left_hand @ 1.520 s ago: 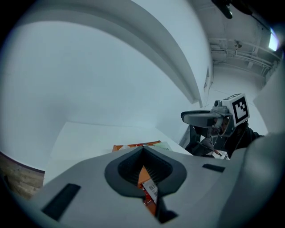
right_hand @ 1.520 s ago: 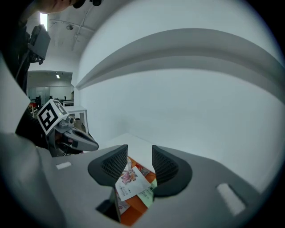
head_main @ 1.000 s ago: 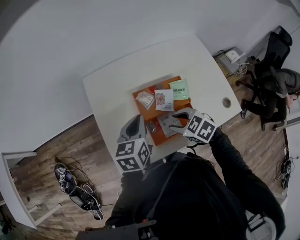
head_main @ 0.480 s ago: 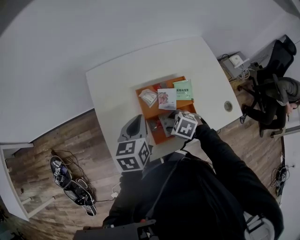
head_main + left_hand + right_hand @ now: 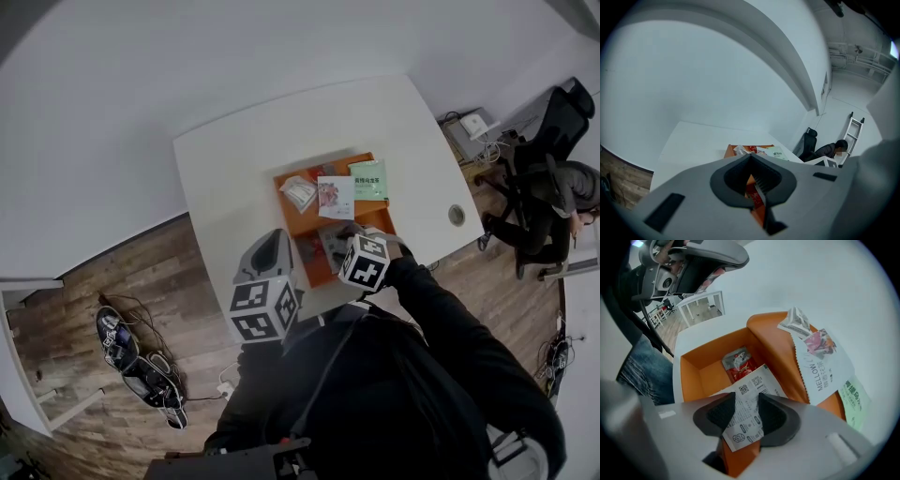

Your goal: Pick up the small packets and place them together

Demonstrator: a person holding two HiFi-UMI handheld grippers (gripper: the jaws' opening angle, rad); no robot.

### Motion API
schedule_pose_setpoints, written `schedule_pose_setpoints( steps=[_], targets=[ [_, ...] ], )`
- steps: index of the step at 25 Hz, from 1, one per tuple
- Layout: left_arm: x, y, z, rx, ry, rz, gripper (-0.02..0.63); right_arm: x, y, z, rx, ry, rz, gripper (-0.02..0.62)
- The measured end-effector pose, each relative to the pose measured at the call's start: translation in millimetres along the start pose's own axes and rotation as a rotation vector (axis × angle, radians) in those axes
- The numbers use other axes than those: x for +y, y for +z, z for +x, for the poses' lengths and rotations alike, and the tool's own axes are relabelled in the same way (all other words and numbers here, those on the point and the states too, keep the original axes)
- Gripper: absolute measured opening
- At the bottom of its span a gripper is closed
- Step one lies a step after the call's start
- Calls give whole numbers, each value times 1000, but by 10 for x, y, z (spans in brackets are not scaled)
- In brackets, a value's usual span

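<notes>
An orange tray (image 5: 286, 178) on the white table (image 5: 234, 169) holds the small packets: a crinkled white one (image 5: 298, 192), a pink-printed one (image 5: 335, 197), a green one (image 5: 368, 178), a red one (image 5: 309, 251) and a white one with QR codes (image 5: 330, 246). My right gripper (image 5: 347, 236) points steeply down into the tray. In the right gripper view its jaws (image 5: 746, 398) straddle the QR packet (image 5: 754, 380). They have just been closing and still stand apart. The red packet (image 5: 739, 363) lies just beyond. My left gripper (image 5: 272, 246) hovers at the tray's near-left corner, its tips together (image 5: 750, 157) with nothing held.
A person sits on an office chair (image 5: 562, 187) at the far right. The table has a round cable hole (image 5: 457, 215) near its right edge. Shoes and cables (image 5: 127, 352) lie on the wooden floor to the left.
My right gripper has come down and leftward over the tray, tipping to point steeply down at the QR packet. The left gripper has stayed put.
</notes>
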State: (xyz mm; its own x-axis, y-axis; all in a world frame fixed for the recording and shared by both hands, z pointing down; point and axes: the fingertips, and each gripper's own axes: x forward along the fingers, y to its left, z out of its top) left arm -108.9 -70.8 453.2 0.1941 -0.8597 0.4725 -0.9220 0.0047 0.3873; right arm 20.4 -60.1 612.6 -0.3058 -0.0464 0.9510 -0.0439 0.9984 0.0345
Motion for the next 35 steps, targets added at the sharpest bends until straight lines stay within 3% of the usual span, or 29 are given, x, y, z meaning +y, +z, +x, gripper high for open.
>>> schedule_pose_setpoints(
  steps=[11,30,35],
  targets=[
    [68,-20,-31,-3,15,-9,-2,-10,0,-42,22,-11,-45,31],
    [143,-37,-65,-3,34,-21,-2,22,207,-777,-53,46,-99,25],
    [146,-43,-57,-4,34,-21,-2,-252,172,-1043,-90,-24,-59,25]
  ],
)
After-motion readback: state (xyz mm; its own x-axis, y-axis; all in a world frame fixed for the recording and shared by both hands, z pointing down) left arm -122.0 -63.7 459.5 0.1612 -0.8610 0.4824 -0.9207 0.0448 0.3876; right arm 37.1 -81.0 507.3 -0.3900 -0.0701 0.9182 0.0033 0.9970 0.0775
